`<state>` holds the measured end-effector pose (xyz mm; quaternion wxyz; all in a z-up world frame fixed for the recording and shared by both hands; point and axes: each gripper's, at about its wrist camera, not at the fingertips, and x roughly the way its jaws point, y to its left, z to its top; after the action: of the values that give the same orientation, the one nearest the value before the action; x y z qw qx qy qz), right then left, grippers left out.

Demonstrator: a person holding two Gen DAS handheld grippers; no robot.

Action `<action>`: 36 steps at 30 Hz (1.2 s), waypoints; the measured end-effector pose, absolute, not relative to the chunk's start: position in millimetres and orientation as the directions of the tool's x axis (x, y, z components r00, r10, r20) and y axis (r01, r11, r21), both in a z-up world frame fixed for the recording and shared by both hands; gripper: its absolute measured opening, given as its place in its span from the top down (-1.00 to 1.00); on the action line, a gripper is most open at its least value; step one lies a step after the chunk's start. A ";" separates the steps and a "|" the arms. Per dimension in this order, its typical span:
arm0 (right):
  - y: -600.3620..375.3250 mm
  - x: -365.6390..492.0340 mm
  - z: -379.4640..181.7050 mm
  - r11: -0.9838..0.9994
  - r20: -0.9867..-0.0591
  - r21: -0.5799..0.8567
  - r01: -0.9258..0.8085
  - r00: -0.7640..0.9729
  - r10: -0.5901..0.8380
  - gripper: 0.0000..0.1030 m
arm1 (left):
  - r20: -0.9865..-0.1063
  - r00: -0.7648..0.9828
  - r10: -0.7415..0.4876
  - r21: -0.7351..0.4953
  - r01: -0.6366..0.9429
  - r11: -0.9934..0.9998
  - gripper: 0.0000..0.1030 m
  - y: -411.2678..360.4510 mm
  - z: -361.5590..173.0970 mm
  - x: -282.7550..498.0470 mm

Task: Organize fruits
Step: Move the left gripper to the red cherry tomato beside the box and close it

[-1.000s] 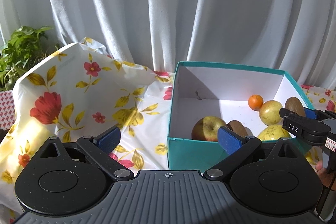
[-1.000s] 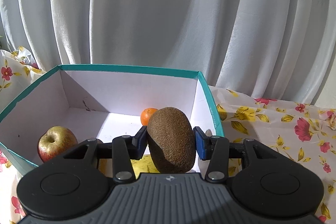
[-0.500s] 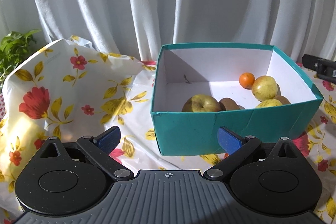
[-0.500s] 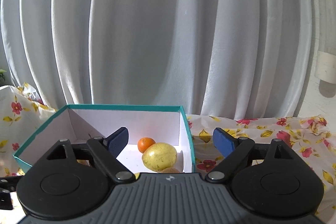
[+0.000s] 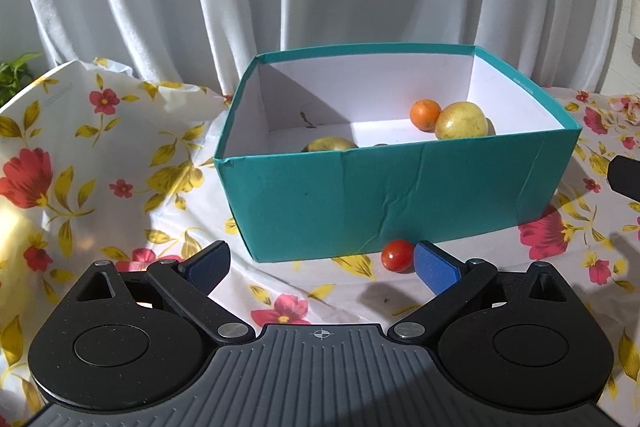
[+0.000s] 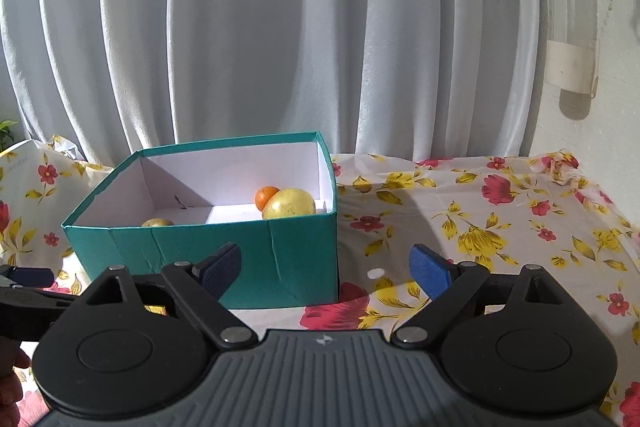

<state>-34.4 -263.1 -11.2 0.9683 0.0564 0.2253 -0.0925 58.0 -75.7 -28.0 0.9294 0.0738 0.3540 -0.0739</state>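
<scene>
A teal box (image 5: 380, 195) with a white inside stands on the flowered cloth. In it lie a small orange (image 5: 426, 114), a yellow fruit (image 5: 462, 121) and an apple (image 5: 330, 145), mostly hidden by the front wall. A red cherry tomato (image 5: 397, 255) lies on the cloth before the box, just inside the right finger of my open left gripper (image 5: 320, 263). My right gripper (image 6: 325, 267) hangs near the box's (image 6: 200, 251) front right corner, its jaws opening with nothing between them. The orange (image 6: 266, 195) and yellow fruit (image 6: 289, 203) show from here too.
A crumpled flowered bag (image 5: 80, 131) rises left of the box, with a green plant (image 5: 14, 75) behind it. White curtains (image 6: 280, 27) close off the back. Flowered cloth (image 6: 500, 227) stretches right of the box. A pipe (image 6: 572, 7) runs down the right wall.
The right gripper let go of the brown kiwi over the box, spread wide and drew back to the right. The left gripper pulled back and sank, bringing the tomato into view.
</scene>
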 end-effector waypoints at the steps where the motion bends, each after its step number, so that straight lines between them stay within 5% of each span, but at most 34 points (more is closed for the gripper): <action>1: -260.9 -36.8 -11.5 0.977 -0.444 0.065 0.203 0.883 -0.153 -0.77 | -0.668 0.739 -0.089 0.086 0.195 0.977 -0.95 -78.5 -29.0 57.2; 5: -260.1 -42.5 -9.2 0.977 -0.433 0.053 0.208 0.886 -0.165 -0.78 | -0.670 0.736 -0.101 0.087 0.213 0.973 -0.93 -88.7 -33.6 57.9; 12: -262.4 -53.6 -3.5 0.974 -0.402 0.066 0.217 0.899 -0.173 -0.79 | -0.715 0.693 -0.093 0.063 0.197 0.978 -0.58 -103.3 -53.4 73.2; 17: -259.5 -58.1 -0.9 0.977 -0.373 0.059 0.204 0.913 -0.168 -0.81 | -0.713 0.694 -0.102 0.057 0.202 0.978 -0.58 -115.8 -63.4 79.0; 24: -259.8 -56.5 -3.1 0.983 -0.365 0.048 0.180 0.919 -0.150 -0.84 | -0.750 0.652 -0.111 0.038 0.210 0.977 -0.26 -130.2 -78.0 95.1; 36: -268.3 -43.4 -9.3 0.979 -0.408 0.074 0.189 0.902 -0.143 -0.84 | -0.797 0.592 -0.119 0.036 0.244 0.969 -0.13 -132.2 -85.5 112.7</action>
<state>-43.4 -268.3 -9.3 0.9735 0.0559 0.2047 -0.0853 112.7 -132.2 -85.5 0.8895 0.0707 0.4398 -0.1020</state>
